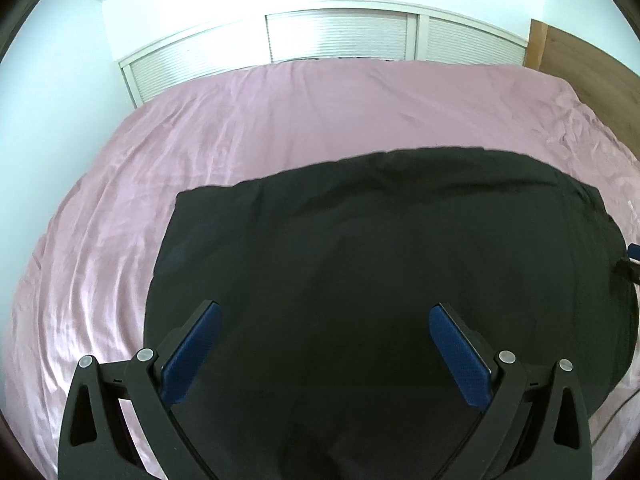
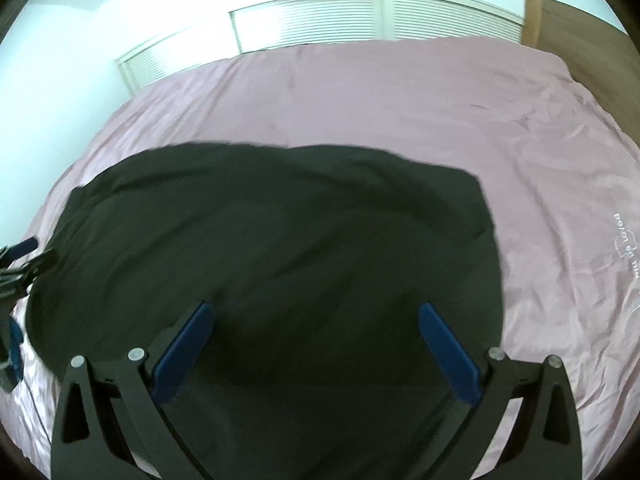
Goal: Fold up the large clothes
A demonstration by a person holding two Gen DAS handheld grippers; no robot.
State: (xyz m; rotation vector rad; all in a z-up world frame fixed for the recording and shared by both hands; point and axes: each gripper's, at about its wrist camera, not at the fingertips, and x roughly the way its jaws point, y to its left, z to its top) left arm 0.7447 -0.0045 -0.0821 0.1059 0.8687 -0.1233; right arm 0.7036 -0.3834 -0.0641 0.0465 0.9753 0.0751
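The pink satin bed sheet (image 2: 540, 168) carries small white stitched lettering (image 2: 624, 248), well right of the right jaw. It runs sideways and cannot be read.

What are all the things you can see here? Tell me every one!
black garment: 1, black, spread on the bed cover near the camera, under both grippers
bed cover: 1, pink, wrinkled, covers the whole bed
white lettering: 1 small patch, white, on the cover at the right edge of the right wrist view; too small to read
louvred doors: several panels, white, behind the far end of the bed
wooden panel: 1, brown, far right beside the bed
wall: white, far left
left hand-held gripper: 1, black with blue pads, jaws open above the garment
right hand-held gripper: 1, black with blue pads, jaws open above the garment
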